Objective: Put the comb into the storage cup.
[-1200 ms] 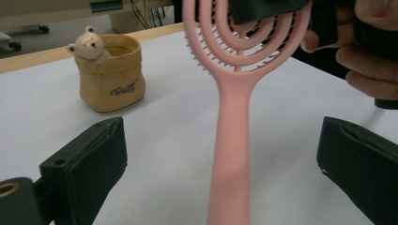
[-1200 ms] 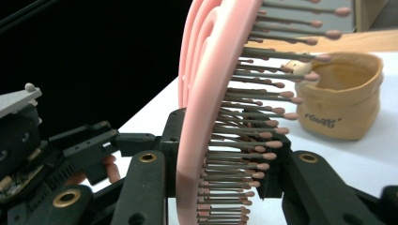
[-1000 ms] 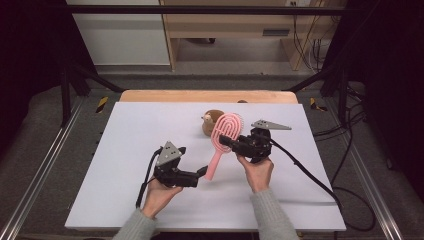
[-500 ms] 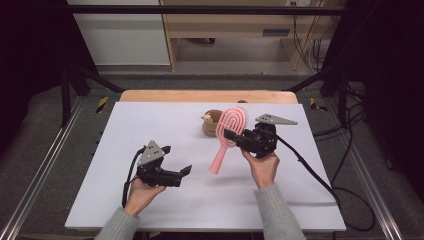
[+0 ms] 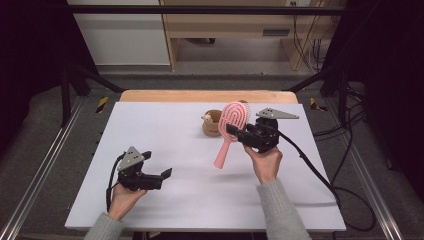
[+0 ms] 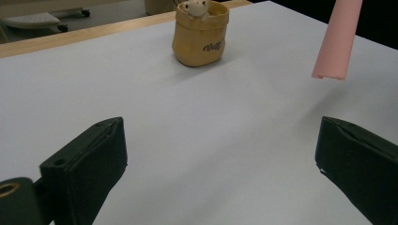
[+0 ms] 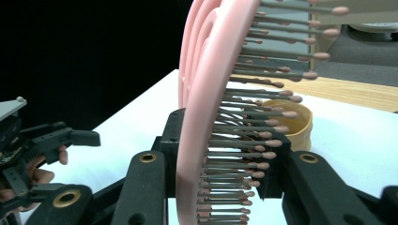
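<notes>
Your right gripper (image 5: pixel 239 134), right of centre in the high view, clamps the pink plastic vented hairbrush (image 5: pixel 231 129) by its head, handle hanging lower left. Your left gripper (image 5: pixel 162 176), lower left, is released, holding nothing.

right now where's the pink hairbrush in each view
High view: pink hairbrush right of centre, held above the table.
Left gripper view: its handle end at the top right.
Right gripper view: its head up close, centre.
Shared landmark: the tan pot.
</notes>
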